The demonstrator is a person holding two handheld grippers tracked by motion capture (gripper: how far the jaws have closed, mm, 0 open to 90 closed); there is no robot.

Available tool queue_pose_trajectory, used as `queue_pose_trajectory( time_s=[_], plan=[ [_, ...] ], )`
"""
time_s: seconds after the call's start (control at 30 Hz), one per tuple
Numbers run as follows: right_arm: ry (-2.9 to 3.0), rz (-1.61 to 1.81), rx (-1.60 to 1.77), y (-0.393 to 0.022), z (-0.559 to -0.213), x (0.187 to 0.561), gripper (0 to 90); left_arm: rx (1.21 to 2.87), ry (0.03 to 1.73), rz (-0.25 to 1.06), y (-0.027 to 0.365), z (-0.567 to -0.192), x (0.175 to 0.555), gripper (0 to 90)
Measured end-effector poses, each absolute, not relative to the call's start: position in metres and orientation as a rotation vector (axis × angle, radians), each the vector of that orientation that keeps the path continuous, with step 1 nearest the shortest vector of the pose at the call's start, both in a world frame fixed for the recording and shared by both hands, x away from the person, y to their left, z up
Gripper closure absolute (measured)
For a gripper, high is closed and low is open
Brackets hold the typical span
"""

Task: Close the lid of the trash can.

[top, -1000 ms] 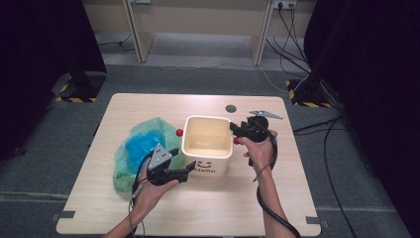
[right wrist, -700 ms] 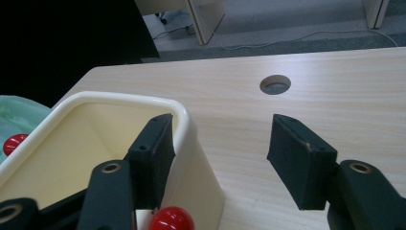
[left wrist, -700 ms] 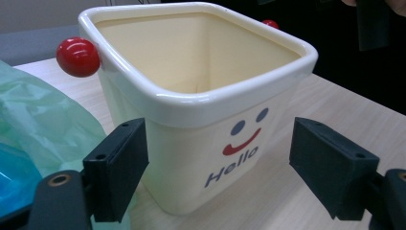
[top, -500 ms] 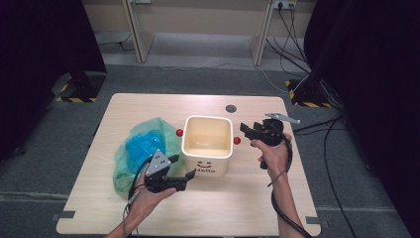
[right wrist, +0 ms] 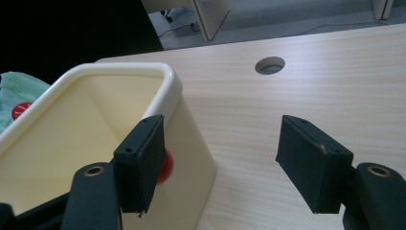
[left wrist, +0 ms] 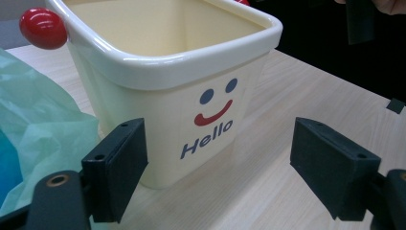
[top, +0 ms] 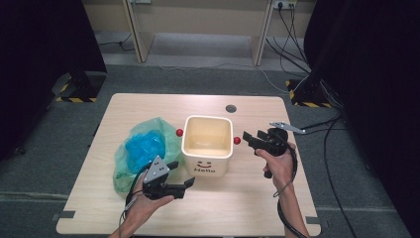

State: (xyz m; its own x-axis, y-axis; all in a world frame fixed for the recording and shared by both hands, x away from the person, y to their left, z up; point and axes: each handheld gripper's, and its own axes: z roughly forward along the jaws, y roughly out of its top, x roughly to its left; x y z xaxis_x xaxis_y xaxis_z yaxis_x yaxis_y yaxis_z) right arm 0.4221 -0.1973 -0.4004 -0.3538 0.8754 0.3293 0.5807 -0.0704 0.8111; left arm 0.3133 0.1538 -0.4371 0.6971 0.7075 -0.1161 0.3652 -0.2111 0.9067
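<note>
A cream square bin (top: 205, 167) marked "Hello" with a smiley stands mid-table, a red knob on its left side (top: 179, 132) and another on its right side (top: 236, 140). My left gripper (top: 181, 174) is open at the bin's front left corner; in the left gripper view its jaws (left wrist: 225, 167) frame the bin's front wall (left wrist: 158, 110) without touching it. My right gripper (top: 249, 140) is open just right of the right knob. Its jaws (right wrist: 220, 163) have just been opening, with bare table between them. The knob (right wrist: 166, 167) peeks from behind its left pad.
A green plastic bag (top: 143, 148) with something blue inside lies left of the bin, touching it. A round cable hole (top: 231, 108) sits in the table behind the bin. Cables trail on the floor to the right. Bare wood lies in front of and right of the bin.
My right gripper has drawn back to the right, off the bin's right rim, and its jaws stand wider. The left gripper has stayed where it was.
</note>
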Motion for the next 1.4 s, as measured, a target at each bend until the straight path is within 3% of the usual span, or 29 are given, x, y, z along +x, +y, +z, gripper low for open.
queue_pose_trajectory(
  time_s=[1.4],
  plan=[
    [1.943,1.388,1.607,-0.212,-0.444,0.370,22.3,1.877,0.839,0.381,0.164,-0.474,0.300,18.9]
  ],
)
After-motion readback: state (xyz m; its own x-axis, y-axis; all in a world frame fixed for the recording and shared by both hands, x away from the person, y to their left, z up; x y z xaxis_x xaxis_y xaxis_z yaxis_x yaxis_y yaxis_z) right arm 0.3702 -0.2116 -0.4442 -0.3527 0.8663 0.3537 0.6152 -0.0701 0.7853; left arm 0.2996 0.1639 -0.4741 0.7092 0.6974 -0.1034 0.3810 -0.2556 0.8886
